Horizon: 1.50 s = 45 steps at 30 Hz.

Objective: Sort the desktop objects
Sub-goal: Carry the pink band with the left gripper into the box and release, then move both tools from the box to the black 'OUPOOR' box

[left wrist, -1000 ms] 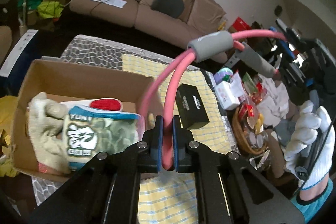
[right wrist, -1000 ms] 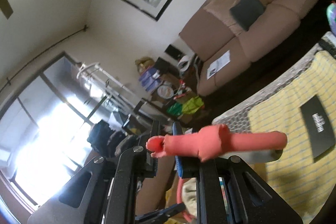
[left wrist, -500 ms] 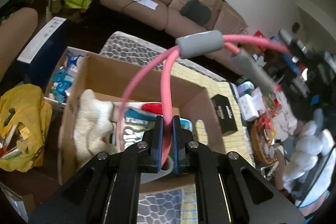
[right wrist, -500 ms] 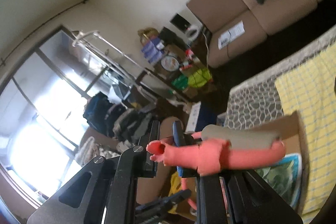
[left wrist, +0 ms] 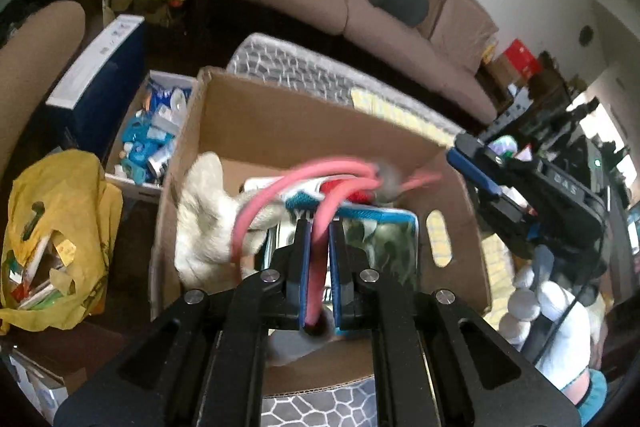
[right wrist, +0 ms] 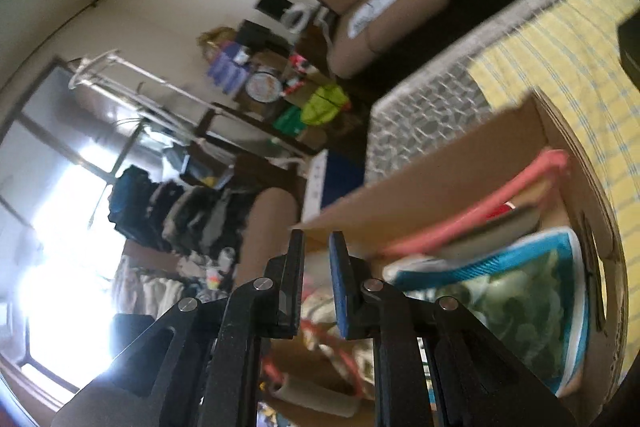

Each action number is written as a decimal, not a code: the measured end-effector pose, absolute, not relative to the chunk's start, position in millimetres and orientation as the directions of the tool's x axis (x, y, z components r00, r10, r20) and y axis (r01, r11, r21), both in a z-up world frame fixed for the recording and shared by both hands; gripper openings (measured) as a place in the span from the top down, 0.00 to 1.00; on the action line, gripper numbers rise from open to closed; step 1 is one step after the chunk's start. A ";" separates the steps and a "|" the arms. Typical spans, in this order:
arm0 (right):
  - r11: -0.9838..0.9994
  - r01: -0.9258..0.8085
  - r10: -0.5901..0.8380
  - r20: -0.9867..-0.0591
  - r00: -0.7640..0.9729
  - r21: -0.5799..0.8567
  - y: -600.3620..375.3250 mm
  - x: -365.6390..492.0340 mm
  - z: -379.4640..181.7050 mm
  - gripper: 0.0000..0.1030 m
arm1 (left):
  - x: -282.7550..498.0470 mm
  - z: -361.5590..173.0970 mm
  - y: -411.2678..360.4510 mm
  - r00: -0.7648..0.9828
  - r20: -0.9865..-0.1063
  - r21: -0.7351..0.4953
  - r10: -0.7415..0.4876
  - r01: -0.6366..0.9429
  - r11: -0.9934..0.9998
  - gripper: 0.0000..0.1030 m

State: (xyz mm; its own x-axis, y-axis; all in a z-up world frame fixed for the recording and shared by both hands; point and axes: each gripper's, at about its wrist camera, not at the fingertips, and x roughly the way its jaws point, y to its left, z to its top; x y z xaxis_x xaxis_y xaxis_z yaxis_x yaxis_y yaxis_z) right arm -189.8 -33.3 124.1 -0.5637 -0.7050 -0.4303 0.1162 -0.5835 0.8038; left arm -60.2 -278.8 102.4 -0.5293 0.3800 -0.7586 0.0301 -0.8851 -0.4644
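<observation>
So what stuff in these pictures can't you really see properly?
- Left wrist view: the far end of the pink tube is smeared by motion blur.
- Left wrist view: the snack bag lettering is hidden behind the left gripper.
- Right wrist view: the cardboard box bottom is covered by things.

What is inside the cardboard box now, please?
Inside the box: a cream cloth, a teal-edged packet, a red-and-white item and the pink tube, which the left gripper grips. The bottom is covered.
</observation>
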 end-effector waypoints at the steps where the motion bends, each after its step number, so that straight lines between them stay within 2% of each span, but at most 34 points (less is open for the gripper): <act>1: -0.585 0.101 -0.701 -0.439 -0.562 0.805 -31.2 -191.6 117.2 0.87 | -62.2 99.0 -275.7 -0.519 -0.768 -0.455 0.376 0.028 -0.890 0.92; 8: -0.621 0.061 -0.685 -0.504 -0.526 0.782 -24.1 -199.5 100.0 0.86 | -73.2 77.3 -254.9 -0.438 -0.832 -0.398 0.340 0.046 -0.916 0.90; 9: -0.635 0.057 -0.678 -0.520 -0.520 0.771 -23.5 -199.6 100.9 0.86 | -72.8 76.8 -253.2 -0.440 -0.835 -0.390 0.330 0.051 -0.919 0.84; 10: -0.659 0.055 -0.663 -0.545 -0.513 0.750 -23.3 -199.4 102.0 0.79 | -71.8 78.0 -251.6 -0.447 -0.833 -0.387 0.326 0.051 -0.921 0.78; 11: -0.688 0.060 -0.646 -0.573 -0.504 0.723 -23.9 -199.4 103.4 0.67 | -69.6 81.0 -250.5 -0.462 -0.828 -0.386 0.318 0.058 -0.921 0.63; 12: -0.712 0.069 -0.630 -0.593 -0.502 0.699 -24.7 -198.4 105.3 0.60 | -68.4 82.7 -251.5 -0.472 -0.824 -0.388 0.315 0.063 -0.920 0.45; 14: -0.762 0.095 -0.592 -0.630 -0.503 0.640 -25.8 -195.1 110.7 0.37 | -65.2 88.5 -252.1 -0.494 -0.810 -0.400 0.317 0.069 -0.914 0.29; 15: -0.783 0.106 -0.574 -0.647 -0.501 0.613 -26.6 -193.1 112.1 0.33 | -62.7 92.7 -248.6 -0.502 -0.806 -0.397 0.313 0.067 -0.915 0.26; 17: -0.814 0.132 -0.549 -0.674 -0.494 0.566 -28.4 -187.5 115.7 0.23 | -63.2 99.0 -244.1 -0.505 -0.811 -0.375 0.296 0.058 -0.925 0.26; 19: -0.830 0.145 -0.534 -0.690 -0.488 0.539 -28.6 -183.5 115.9 0.20 | -60.8 105.3 -234.5 -0.511 -0.815 -0.346 0.275 0.048 -0.937 0.23; 21: -0.840 0.154 -0.523 -0.699 -0.488 0.521 -25.6 -177.9 118.4 0.19 | -59.1 110.9 -226.4 -0.512 -0.814 -0.342 0.275 0.040 -0.939 0.10; 23: -0.840 0.154 -0.522 -0.699 -0.490 0.520 -19.1 -173.0 119.8 0.16 | -56.7 116.5 -218.9 -0.516 -0.813 -0.331 0.269 0.031 -0.943 0.04; 25: -0.838 0.154 -0.524 -0.695 -0.491 0.523 -12.6 -168.8 123.0 0.14 | -54.0 122.1 -209.9 -0.523 -0.816 -0.301 0.248 0.018 -0.953 0.02; 29: -0.868 0.166 -0.483 -0.716 -0.504 0.469 1.9 -157.9 134.5 0.00 | -48.7 134.7 -192.7 -0.534 -0.814 -0.263 0.227 -0.008 -0.965 0.00; 35: -0.918 0.169 -0.392 -0.749 -0.534 0.360 32.6 -140.4 146.1 0.00 | -46.0 150.1 -170.4 -0.546 -0.806 -0.252 0.229 -0.035 -0.967 0.00; 45: -0.935 0.091 -0.330 -0.745 -0.580 0.343 120.3 -123.0 157.5 0.00 | -52.8 158.3 -97.0 -0.530 -0.798 -0.266 0.288 -0.120 -0.956 0.00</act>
State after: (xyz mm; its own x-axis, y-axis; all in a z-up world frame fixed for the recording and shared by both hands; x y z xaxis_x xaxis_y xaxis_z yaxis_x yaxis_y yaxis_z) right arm -123.0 120.3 157.5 -0.5799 -0.3296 -0.7451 0.0912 -0.9350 0.3427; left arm -52.8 -97.0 158.3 -0.5299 0.2883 -0.7976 -0.1201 -0.9565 -0.2659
